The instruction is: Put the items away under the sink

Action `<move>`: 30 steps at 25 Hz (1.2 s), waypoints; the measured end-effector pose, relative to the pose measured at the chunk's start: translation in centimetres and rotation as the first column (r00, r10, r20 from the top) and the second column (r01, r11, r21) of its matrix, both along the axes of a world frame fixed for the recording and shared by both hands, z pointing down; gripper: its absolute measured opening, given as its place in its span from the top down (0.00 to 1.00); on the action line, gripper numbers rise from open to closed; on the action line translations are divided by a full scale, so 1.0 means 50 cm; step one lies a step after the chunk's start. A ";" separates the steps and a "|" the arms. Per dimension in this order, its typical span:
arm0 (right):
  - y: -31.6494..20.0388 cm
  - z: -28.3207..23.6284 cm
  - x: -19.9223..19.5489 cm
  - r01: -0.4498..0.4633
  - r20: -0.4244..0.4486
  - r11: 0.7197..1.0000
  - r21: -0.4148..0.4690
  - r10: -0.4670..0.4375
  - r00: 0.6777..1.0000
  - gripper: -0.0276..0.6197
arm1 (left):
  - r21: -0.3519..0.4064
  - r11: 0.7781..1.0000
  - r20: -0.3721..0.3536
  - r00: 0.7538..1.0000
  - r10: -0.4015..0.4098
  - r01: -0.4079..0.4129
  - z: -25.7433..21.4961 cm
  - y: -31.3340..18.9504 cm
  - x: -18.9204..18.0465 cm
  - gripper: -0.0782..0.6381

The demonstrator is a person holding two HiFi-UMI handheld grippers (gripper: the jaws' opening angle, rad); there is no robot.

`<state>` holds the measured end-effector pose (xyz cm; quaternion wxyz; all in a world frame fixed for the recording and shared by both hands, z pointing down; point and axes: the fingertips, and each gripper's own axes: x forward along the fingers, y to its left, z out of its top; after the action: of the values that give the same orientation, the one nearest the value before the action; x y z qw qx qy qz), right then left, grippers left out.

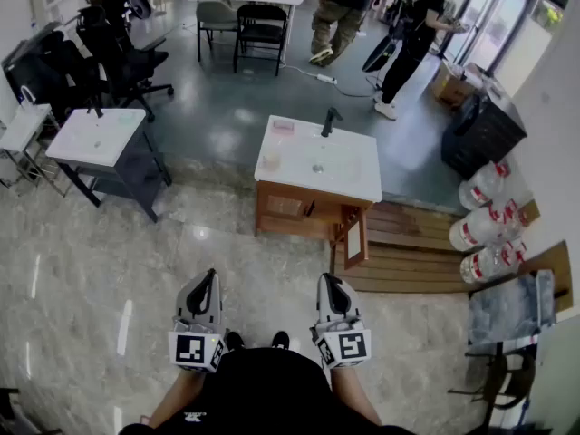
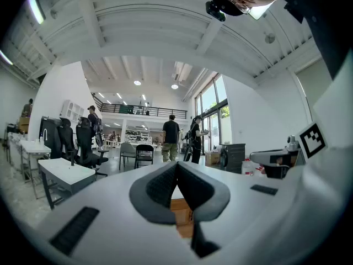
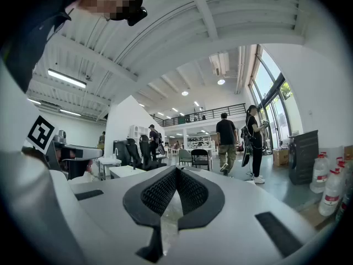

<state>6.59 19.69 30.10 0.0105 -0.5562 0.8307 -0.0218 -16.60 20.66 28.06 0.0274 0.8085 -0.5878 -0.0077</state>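
Jaws shut; sink cabinet (image 1: 292, 210) well ahead.

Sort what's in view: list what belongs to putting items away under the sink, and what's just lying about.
Job: wooden sink cabinet, its open door, pink item on the countertop, left tool and right tool, both shut and empty.
Lying about: second sink on the left, water jugs, office chairs, black bin.
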 end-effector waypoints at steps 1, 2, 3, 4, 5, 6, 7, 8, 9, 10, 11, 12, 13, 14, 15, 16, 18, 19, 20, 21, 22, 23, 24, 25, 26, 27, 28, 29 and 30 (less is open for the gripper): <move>-0.002 0.001 -0.001 -0.002 -0.001 1.000 0.001 0.002 1.000 0.93 | 0.001 1.000 0.000 1.000 0.001 -0.001 0.001 -0.002 -0.002 0.88; -0.003 0.001 -0.002 -0.003 -0.002 1.000 0.002 0.003 1.000 0.93 | 0.004 1.000 0.000 1.000 0.002 -0.002 0.002 -0.003 -0.005 0.88; -0.004 0.003 -0.004 -0.003 -0.003 1.000 0.000 0.003 1.000 0.93 | 0.009 1.000 -0.001 1.000 0.003 -0.003 0.001 -0.003 -0.007 0.88; -0.004 0.004 -0.006 0.000 -0.004 1.000 -0.003 0.000 1.000 0.93 | 0.015 1.000 -0.005 1.000 0.004 -0.003 -0.002 -0.001 -0.009 0.88; -0.003 0.006 -0.009 0.003 -0.004 1.000 -0.008 -0.003 1.000 0.93 | 0.021 1.000 -0.010 1.000 0.004 -0.004 -0.006 0.001 -0.011 0.88; -0.003 0.008 -0.012 0.006 -0.004 1.000 -0.014 -0.006 1.000 0.93 | 0.025 1.000 -0.013 1.000 0.004 -0.004 -0.010 0.002 -0.012 0.88; -0.003 0.009 -0.015 0.008 -0.004 1.000 -0.019 -0.008 1.000 0.93 | 0.027 1.000 -0.013 1.000 0.004 -0.004 -0.012 0.003 -0.013 0.88; -0.004 0.010 -0.017 0.009 -0.003 1.000 -0.023 -0.009 1.000 0.93 | 0.026 1.000 -0.011 1.000 0.006 -0.005 -0.012 0.002 -0.013 0.88; -0.004 0.010 -0.019 0.011 -0.001 1.000 -0.024 -0.011 1.000 0.93 | 0.022 1.000 -0.009 1.000 0.007 -0.007 -0.011 0.001 -0.013 0.88; -0.003 0.010 -0.021 0.012 0.003 1.000 -0.022 -0.012 1.000 0.93 | 0.017 1.000 -0.007 1.000 0.008 -0.008 -0.009 0.001 -0.012 0.88; -0.002 0.008 -0.022 0.015 0.008 1.000 -0.018 -0.015 1.000 0.93 | 0.012 1.000 -0.005 1.000 0.009 -0.009 -0.006 0.000 -0.012 0.88; -0.002 0.006 -0.022 0.017 0.013 1.000 -0.014 -0.017 1.000 0.93 | 0.008 1.000 -0.002 1.000 0.009 -0.009 -0.003 0.000 -0.011 0.88; -0.001 0.005 -0.022 0.017 0.015 1.000 -0.011 -0.017 1.000 0.93 | 0.006 1.000 -0.001 1.000 0.010 -0.010 -0.001 0.001 -0.010 0.88; -0.001 0.004 -0.021 0.016 0.015 1.000 -0.007 -0.016 1.000 0.93 | 0.004 1.000 0.001 1.000 0.010 -0.010 0.001 0.001 -0.009 0.88; 0.000 0.002 -0.021 0.014 0.015 1.000 -0.001 -0.014 1.000 0.93 | 0.003 1.000 0.001 1.000 0.010 -0.010 0.002 0.003 -0.009 0.88; 0.001 0.000 -0.020 0.012 0.017 1.000 0.006 -0.013 1.000 0.93 | 0.004 1.000 0.001 1.000 0.010 -0.010 0.002 0.004 -0.008 0.88; 0.003 -0.006 -0.018 0.009 0.018 1.000 0.016 -0.009 1.000 0.93 | 0.017 1.000 -0.005 1.000 0.008 -0.008 -0.001 0.008 -0.010 0.88; 0.003 -0.008 -0.017 0.008 0.018 1.000 0.018 -0.009 1.000 0.92 | 0.025 1.000 -0.007 1.000 0.005 -0.005 -0.002 0.010 -0.013 0.88; 0.003 -0.009 -0.017 0.010 0.017 1.000 0.017 -0.010 1.000 0.91 | 0.030 1.000 -0.007 1.000 0.001 0.000 -0.001 0.011 -0.016 0.88; 0.003 -0.009 -0.018 0.012 0.015 1.000 0.015 -0.013 1.000 0.87 | 0.029 1.000 -0.006 1.000 -0.004 0.004 0.002 0.011 -0.020 0.88; 0.003 -0.008 -0.018 0.016 0.011 1.000 0.013 -0.016 1.000 0.84 | 0.025 1.000 -0.004 1.000 -0.008 0.008 0.005 0.011 -0.023 0.88; 0.003 -0.008 -0.018 0.018 0.008 1.000 0.013 -0.018 1.000 0.81 | 0.020 1.000 -0.002 1.000 -0.011 0.011 0.008 0.011 -0.025 0.88; 0.004 -0.008 -0.018 0.020 0.006 1.000 0.012 -0.020 1.000 0.78 | 0.017 1.000 -0.001 1.000 -0.012 0.012 0.010 0.011 -0.026 0.88; 0.004 -0.008 -0.018 0.021 0.008 1.000 0.012 -0.021 1.000 0.76 | 0.015 1.000 0.000 1.000 -0.013 0.013 0.011 0.012 -0.028 0.88; 0.004 -0.009 -0.017 0.023 0.015 1.000 0.012 -0.023 1.000 0.74 | 0.014 1.000 -0.001 1.000 -0.015 0.015 0.011 0.012 -0.029 0.88; 0.003 -0.010 -0.017 0.024 0.024 1.000 0.011 -0.024 0.999 0.70 | 0.013 1.000 -0.001 1.000 -0.015 0.015 0.011 0.012 -0.030 0.88; 0.003 -0.011 -0.016 0.024 0.032 1.000 0.010 -0.025 0.999 0.68 | 0.013 1.000 0.000 1.000 -0.015 0.015 0.011 0.012 -0.030 0.88; 0.004 -0.012 -0.015 0.025 0.039 1.000 0.009 -0.025 0.999 0.65 | 0.012 1.000 0.000 1.000 -0.013 0.013 0.011 0.013 -0.029 0.88; 0.005 -0.013 -0.013 0.026 0.045 1.000 0.007 -0.026 0.999 0.62 | 0.011 1.000 0.001 1.000 -0.012 0.012 0.012 0.014 -0.027 0.88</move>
<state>5.92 19.93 29.46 0.0308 -0.5448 0.8374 -0.0315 -17.97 21.38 28.64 0.0228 0.8051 -0.5926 -0.0107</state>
